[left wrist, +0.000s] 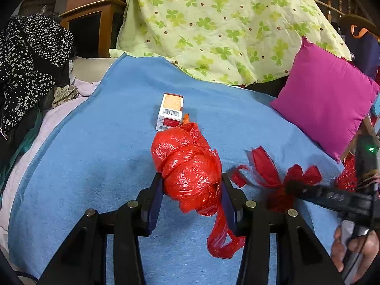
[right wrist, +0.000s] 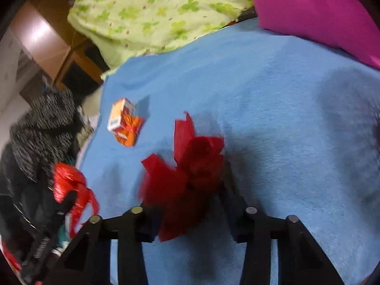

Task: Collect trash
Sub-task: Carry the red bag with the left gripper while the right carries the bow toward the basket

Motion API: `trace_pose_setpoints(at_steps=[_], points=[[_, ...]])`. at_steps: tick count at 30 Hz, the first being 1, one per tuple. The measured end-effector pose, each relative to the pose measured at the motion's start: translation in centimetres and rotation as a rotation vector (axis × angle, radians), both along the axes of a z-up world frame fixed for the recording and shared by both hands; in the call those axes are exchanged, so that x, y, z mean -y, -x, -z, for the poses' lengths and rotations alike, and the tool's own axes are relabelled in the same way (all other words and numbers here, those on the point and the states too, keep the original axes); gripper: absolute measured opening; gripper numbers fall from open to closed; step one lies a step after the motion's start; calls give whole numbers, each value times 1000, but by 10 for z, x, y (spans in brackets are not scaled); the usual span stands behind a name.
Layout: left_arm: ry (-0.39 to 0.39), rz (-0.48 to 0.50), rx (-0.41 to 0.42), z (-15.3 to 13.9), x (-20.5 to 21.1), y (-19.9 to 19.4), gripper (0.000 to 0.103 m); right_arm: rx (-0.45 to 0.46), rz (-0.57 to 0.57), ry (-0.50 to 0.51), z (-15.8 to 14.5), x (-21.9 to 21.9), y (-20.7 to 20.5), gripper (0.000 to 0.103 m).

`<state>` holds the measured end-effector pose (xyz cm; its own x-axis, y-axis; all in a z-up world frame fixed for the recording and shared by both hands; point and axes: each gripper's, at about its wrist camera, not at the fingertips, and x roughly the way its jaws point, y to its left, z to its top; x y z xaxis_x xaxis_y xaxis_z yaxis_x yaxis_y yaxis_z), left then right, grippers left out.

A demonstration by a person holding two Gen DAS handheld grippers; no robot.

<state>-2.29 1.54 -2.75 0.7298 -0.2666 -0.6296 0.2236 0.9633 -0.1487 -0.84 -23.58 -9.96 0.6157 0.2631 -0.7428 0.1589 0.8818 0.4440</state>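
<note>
My left gripper (left wrist: 192, 185) is shut on a crumpled red plastic bag (left wrist: 190, 168) and holds it above the blue towel (left wrist: 95, 166); a loose strip of the bag hangs down. My right gripper (right wrist: 190, 190) is shut on a dark red ribbon bow (right wrist: 190, 163), blurred in the right wrist view; the bow also shows in the left wrist view (left wrist: 280, 173). A small white and orange carton (left wrist: 169, 111) lies on the towel beyond the bag. It also shows in the right wrist view (right wrist: 123, 121) with an orange wrapper beside it.
A magenta cushion (left wrist: 327, 109) lies at the towel's right edge. A green clover-print sheet (left wrist: 225, 23) is heaped behind. Black dotted clothing (left wrist: 28, 66) is piled at the left, beside a wooden cabinet (left wrist: 90, 23).
</note>
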Motion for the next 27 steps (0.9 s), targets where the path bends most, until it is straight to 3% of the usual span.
trace_pose_setpoints(at_steps=[6,15,27], points=[[15,0,-19,2,-4,-1,48,-26,-50,73,7,-20,-10,31],[4,15,-8,1,0,1,48,184,-21,38,-39,-3,27,30],[-98,106,60,1,30,17,48,424,33,173,-97,24,91,30]])
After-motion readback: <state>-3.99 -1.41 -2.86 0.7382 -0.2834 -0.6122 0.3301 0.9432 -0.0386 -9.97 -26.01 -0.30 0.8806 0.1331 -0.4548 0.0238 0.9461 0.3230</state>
